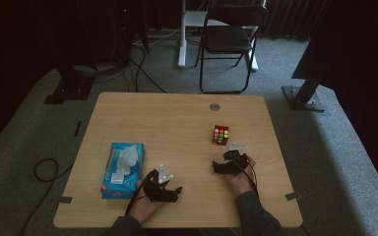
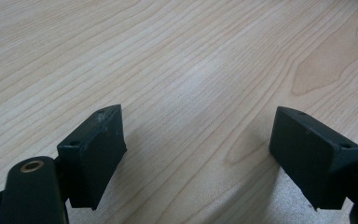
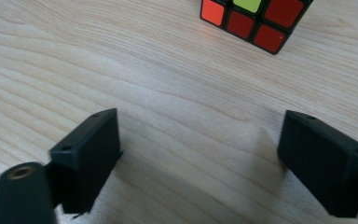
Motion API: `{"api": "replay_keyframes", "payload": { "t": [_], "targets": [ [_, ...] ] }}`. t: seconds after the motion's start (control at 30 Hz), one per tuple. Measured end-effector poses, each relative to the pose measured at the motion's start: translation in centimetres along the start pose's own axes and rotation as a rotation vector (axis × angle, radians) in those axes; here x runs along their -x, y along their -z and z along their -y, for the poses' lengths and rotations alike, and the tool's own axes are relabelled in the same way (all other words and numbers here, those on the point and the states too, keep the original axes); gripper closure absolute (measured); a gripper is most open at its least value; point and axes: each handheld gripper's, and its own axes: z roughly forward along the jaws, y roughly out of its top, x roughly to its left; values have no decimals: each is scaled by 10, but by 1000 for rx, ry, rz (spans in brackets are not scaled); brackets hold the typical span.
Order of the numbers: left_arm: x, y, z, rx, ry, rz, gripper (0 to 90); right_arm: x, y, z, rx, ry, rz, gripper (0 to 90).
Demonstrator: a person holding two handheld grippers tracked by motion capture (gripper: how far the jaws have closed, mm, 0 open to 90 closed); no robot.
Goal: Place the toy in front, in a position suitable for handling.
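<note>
High view shows the cube (image 1: pixel 221 134) standing alone on the tabletop (image 1: pixel 177 123), right of centre, just beyond the right gripper (image 1: pixel 225 166) and apart from it. It is a puzzle cube of coloured stickers on black plastic; in the right gripper view its near lower edge (image 3: pixel 254 21) sits ahead of the jaws and a little to their right, with red and orange squares facing the camera.

By the look of it, the cube should be light and rigid, so a firm pinch will not crush it. Its faces are smooth and likely slick, and the layers can twist, so the safest hold is flat on two opposite faces, pads centred on the middle row rather than on an edge or corner. Gripped askew, it could rotate or squirt out.

The right gripper is spread wide with bare wood between its jaws, holding nothing; the gap looks broad enough to straddle the cube. The left gripper (image 1: pixel 166 189) rests low near the front edge, jaws likewise released over bare wood. Just to its left lies a blue tissue pack (image 1: pixel 123 169), well apart from the cube.
</note>
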Motion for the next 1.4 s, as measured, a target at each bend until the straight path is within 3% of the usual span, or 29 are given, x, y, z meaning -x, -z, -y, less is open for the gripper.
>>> {"api": "replay_keyframes", "payload": {
  "t": [0.1,0.4,0.63,0.83,1.07,1.4],
  "targets": [
    [0,0,0,0,0,0,181,0,0,-3,-6,-1,19,147],
    [0,0,0,1,1,0,182,5,6,-21,85,-51,29,143],
    [0,0,0,1,0,0,182,13,-2,-34,97,-107,43,139],
    [0,0,0,3,4,0,182,16,-8,-43,129,-118,62,133],
    [0,0,0,0,-2,1,180,19,-15,-54,138,-150,101,115],
    [0,0,0,0,-1,1,180,23,-35,-66,104,-185,112,117]
  ]
}}
